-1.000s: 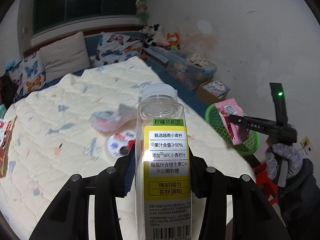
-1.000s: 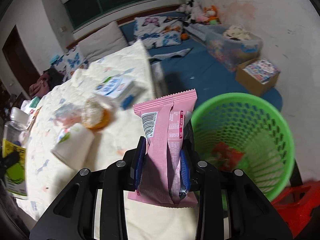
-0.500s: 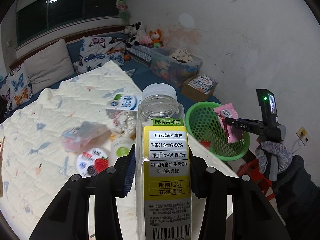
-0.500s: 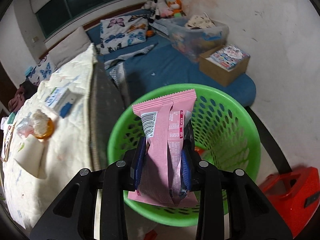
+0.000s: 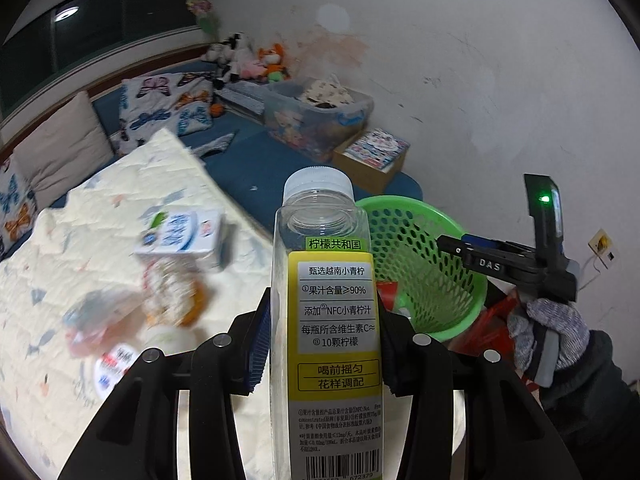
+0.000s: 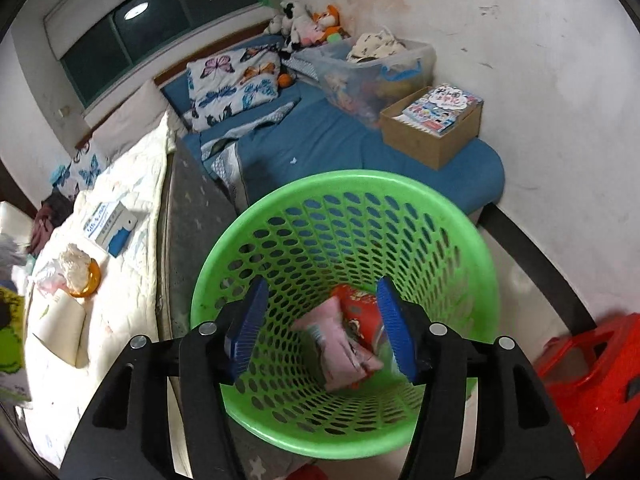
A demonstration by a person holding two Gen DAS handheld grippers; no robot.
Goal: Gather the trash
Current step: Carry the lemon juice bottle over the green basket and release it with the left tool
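A lived-in home bedroom: butterfly-print pillows (image 6: 236,80) line a blue mattress (image 6: 340,140) under a dark window (image 6: 132,36). Beside the pillows sit stuffed toys (image 6: 308,24), a clear storage bin (image 6: 376,68) apparently holding clothes, and a cardboard box (image 6: 432,128) of children's books; a quilted bedspread (image 5: 100,240) lies nearby.

A cream quilted bed (image 6: 132,248) carries a blue-white carton (image 6: 110,226), crumpled tissue (image 6: 74,266) and white cup (image 6: 60,328).
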